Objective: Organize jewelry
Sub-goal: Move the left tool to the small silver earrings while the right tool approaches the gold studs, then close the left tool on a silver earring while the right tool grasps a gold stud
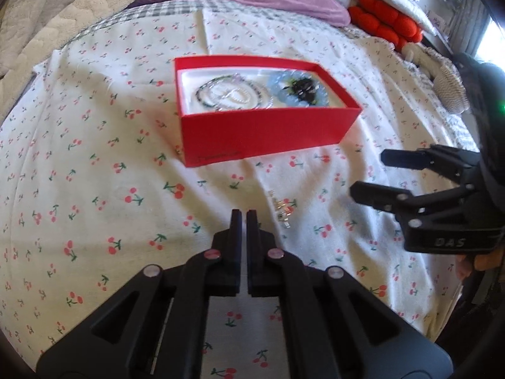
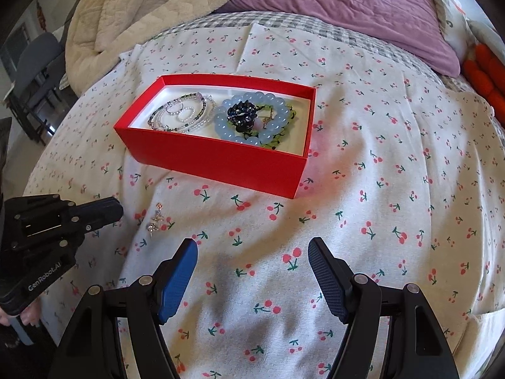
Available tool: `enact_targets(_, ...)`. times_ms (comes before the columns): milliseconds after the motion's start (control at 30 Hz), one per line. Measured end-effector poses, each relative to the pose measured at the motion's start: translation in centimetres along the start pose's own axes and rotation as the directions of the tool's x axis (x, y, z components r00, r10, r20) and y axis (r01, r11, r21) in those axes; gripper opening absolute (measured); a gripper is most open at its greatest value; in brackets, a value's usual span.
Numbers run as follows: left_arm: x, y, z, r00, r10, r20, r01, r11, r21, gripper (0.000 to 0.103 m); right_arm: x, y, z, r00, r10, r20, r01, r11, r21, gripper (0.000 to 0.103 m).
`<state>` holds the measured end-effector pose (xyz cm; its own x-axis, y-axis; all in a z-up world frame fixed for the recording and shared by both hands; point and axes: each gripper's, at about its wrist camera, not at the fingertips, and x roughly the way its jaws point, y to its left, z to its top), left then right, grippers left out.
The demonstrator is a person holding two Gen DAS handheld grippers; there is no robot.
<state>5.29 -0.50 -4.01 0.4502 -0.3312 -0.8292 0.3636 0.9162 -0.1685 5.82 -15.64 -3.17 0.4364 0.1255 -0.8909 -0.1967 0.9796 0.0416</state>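
Note:
A red box sits on the cherry-print bedsheet. Inside lie thin beaded bracelets, a pale blue bead bracelet and a dark jewelled piece. A small silver earring lies on the sheet in front of the box. My left gripper is shut and empty, just left of the earring. My right gripper is open and empty, to the right of the earring.
A purple pillow, a beige quilt and red-orange cushions lie at the head of the bed. A woven item lies at the right edge. The sheet is wrinkled.

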Motion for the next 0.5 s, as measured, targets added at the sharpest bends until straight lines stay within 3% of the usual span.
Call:
enact_targets(67,0.0,-0.8,-0.1,0.999,-0.032,0.012,0.031,0.999,0.034,0.003,0.1,-0.1,0.1,1.0,-0.001,0.0,0.001,1.0,0.004,0.074)
enact_targets(133,0.5,-1.6,-0.2,0.999,-0.048,0.008,0.047,0.996,0.072,0.018,0.1,-0.3,0.1,1.0,-0.001,-0.002,0.001,1.0,0.013,0.074)
enact_targets(200,1.1,-2.3,-0.3,0.999,-0.053,0.004,0.052,0.994,0.101,0.025,0.3,-0.7,0.1,1.0,0.003,-0.009,-0.003,1.0,0.029,0.074)
enact_targets(300,2.4,-3.0,-0.3,0.999,-0.043,-0.024,0.046,0.991,0.127,0.029,0.3,-1.1,0.0,1.0,0.009,-0.016,-0.009,0.999,0.043,0.074)
enact_targets(500,3.7,-3.3,-0.9,0.999,-0.024,-0.039,0.03,0.988,0.149,0.03,0.2,-1.5,-0.1,1.0,0.01,-0.016,-0.009,0.998,0.057,0.074)
